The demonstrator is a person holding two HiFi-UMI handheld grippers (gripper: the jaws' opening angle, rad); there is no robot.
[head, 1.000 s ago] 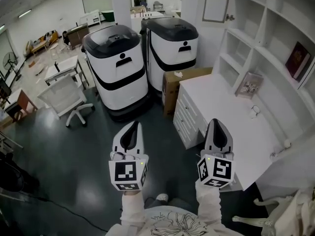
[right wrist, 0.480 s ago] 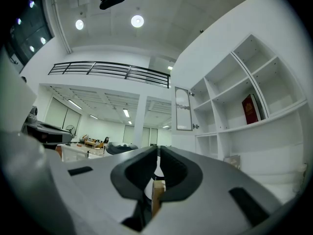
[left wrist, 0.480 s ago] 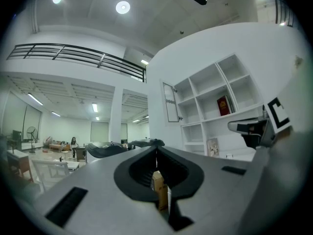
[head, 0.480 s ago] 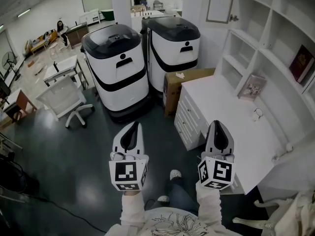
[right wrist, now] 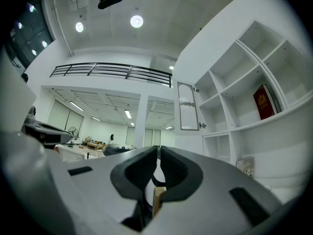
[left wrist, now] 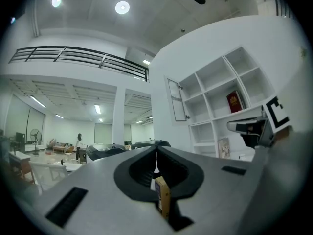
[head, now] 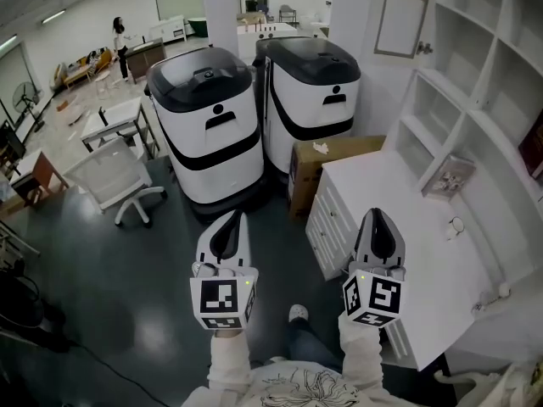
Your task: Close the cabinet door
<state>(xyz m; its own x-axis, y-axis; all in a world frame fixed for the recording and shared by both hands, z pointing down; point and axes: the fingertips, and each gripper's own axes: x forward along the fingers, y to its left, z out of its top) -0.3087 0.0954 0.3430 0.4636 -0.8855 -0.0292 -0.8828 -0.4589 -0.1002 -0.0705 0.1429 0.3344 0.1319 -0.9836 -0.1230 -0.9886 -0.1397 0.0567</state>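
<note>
While you hold both grippers out in front of you, side by side and well apart, the left gripper [head: 231, 219] has its fingers clenched together with nothing between them, and the right gripper [head: 377, 217] has its fingers pressed shut on nothing as well. Your left gripper hangs over the dark floor [head: 127, 270], and your right one sits over the near corner of the white worktop [head: 399, 193], by its drawers. The cabinet door [head: 405, 15] stands open at the far end of the white shelf unit [head: 484, 75], high above the worktop and well ahead of both grippers; it is a narrow framed panel with a small knob. A red book [right wrist: 264, 102] stands upright in one compartment of the shelves, and a picture frame [head: 451, 176] leans at the back of the worktop. Ahead of you stand two large white-and-black machines [head: 208, 117], with a cardboard box [head: 327, 155] between them and the worktop. An office chair [head: 114, 176] sits off to your left, and a person [head: 121, 34] stands far across the room.
</note>
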